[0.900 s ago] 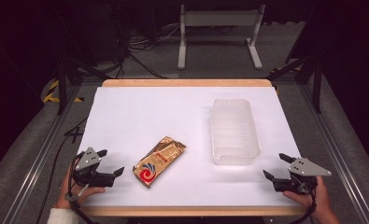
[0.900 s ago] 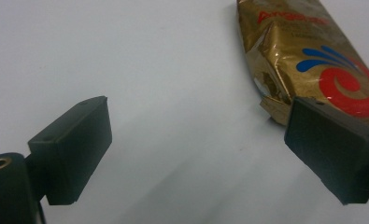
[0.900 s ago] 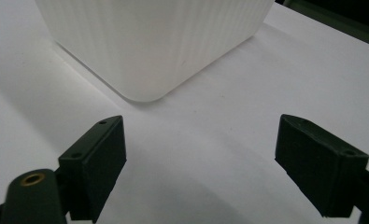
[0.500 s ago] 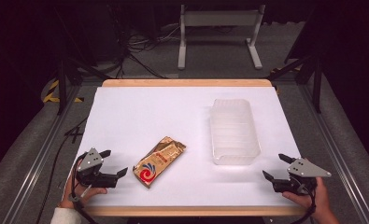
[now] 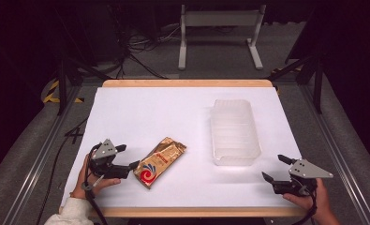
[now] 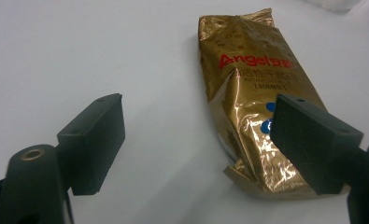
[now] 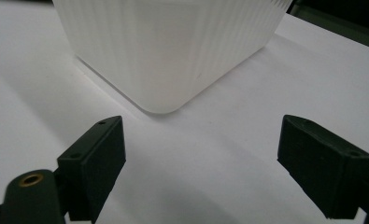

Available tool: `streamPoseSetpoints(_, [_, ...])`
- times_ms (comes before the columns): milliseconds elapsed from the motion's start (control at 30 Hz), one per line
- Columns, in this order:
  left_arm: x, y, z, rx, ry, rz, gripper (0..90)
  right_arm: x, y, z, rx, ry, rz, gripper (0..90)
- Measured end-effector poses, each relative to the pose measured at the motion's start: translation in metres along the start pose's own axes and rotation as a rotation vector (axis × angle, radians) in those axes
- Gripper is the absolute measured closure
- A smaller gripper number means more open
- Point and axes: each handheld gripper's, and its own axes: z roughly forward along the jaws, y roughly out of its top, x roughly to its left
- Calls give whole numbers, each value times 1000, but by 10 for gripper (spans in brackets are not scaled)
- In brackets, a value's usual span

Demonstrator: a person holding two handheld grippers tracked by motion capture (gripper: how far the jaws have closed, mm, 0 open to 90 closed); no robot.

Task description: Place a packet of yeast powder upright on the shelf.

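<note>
On the white table [image 5: 140, 112], a gold foil packet [image 5: 160, 161] with red lettering lies flat near the front left, well apart from the ribbed translucent plastic container [image 5: 234, 131] to its right. Just left of the packet's near end, the left gripper [image 5: 128, 157] sits with jaws spread wide and nothing between them; one jaw overlaps the packet's corner in the left gripper view. At front right, the right gripper [image 5: 275, 168] faces the container, jaws wide apart and empty.
</note>
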Motion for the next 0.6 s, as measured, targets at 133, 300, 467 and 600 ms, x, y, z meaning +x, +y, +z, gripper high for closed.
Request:
streamPoseSetpoints(133, [-1, 13, 14, 34, -24, 14, 185, 1, 0, 1, 2, -6, 14, 150])
streamPoseSetpoints(300, [-3, 33, 32, 46, -60, 41, 182, -2, 0, 1, -4, 1, 51, 118])
streamPoseSetpoints(467, [-5, 53, 51, 101, -62, 85, 184, -2, 0, 1, 5, 9, 50, 99])
streamPoseSetpoints(600, [-5, 66, 67, 95, -115, 100, 194, -2, 0, 1, 13, 15, 44, 99])
